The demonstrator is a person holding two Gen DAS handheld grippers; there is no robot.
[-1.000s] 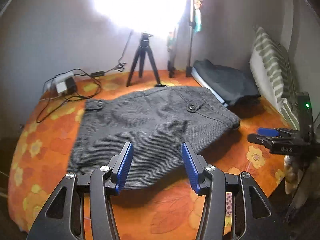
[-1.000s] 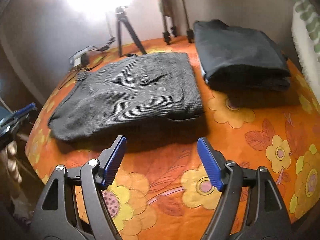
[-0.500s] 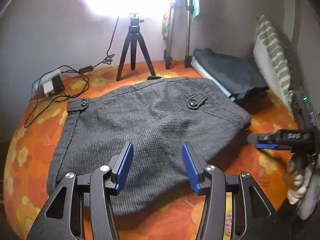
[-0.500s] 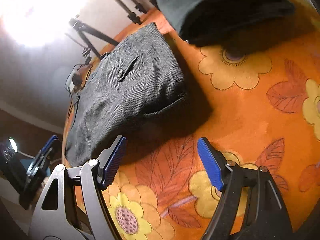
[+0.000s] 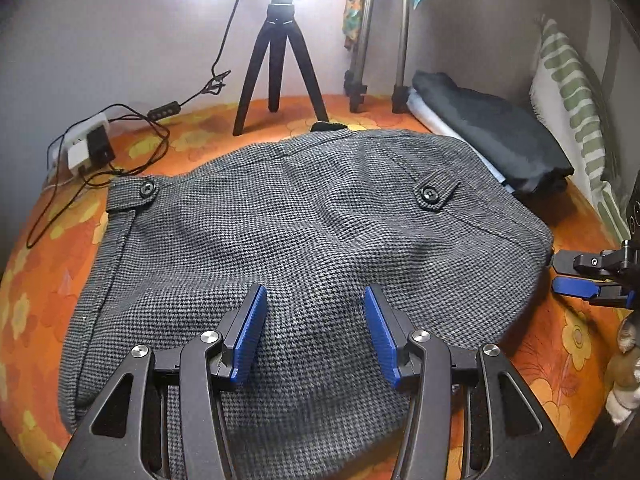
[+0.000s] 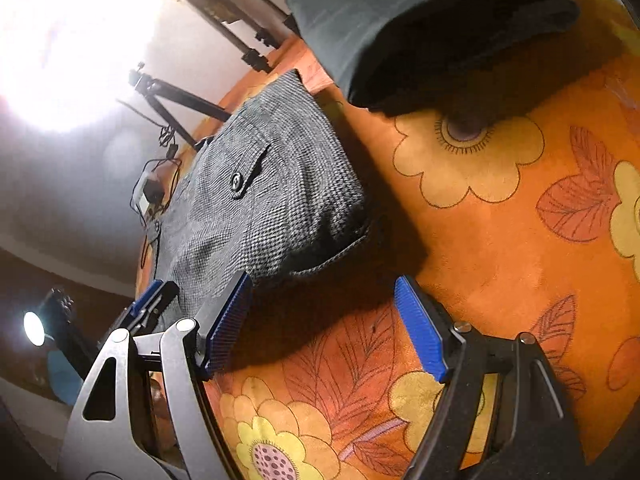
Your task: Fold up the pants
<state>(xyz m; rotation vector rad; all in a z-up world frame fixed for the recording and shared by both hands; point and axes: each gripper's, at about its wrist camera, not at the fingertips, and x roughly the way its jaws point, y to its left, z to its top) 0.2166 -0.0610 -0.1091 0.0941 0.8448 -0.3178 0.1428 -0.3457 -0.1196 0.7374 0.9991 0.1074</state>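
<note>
Folded grey houndstooth pants (image 5: 304,240) lie on the orange flowered bed cover (image 5: 560,328). My left gripper (image 5: 314,332) is open and empty, low over the near edge of the pants. My right gripper (image 6: 324,320) is open and empty, rolled on its side, at the pants' right folded edge (image 6: 280,208); it also shows in the left wrist view (image 5: 576,276) just beside that edge. The left gripper shows in the right wrist view (image 6: 150,304) at the pants' far side.
A dark folded garment stack (image 5: 488,136) lies at the back right, also in the right wrist view (image 6: 432,20). A striped pillow (image 5: 576,100) leans on the right wall. Tripods (image 5: 280,72) and a power strip with cables (image 5: 88,144) stand at the back.
My left gripper has moved forward and down over the pants. My right gripper has rolled sideways and come in close to the pants' right edge. Both stay open.
</note>
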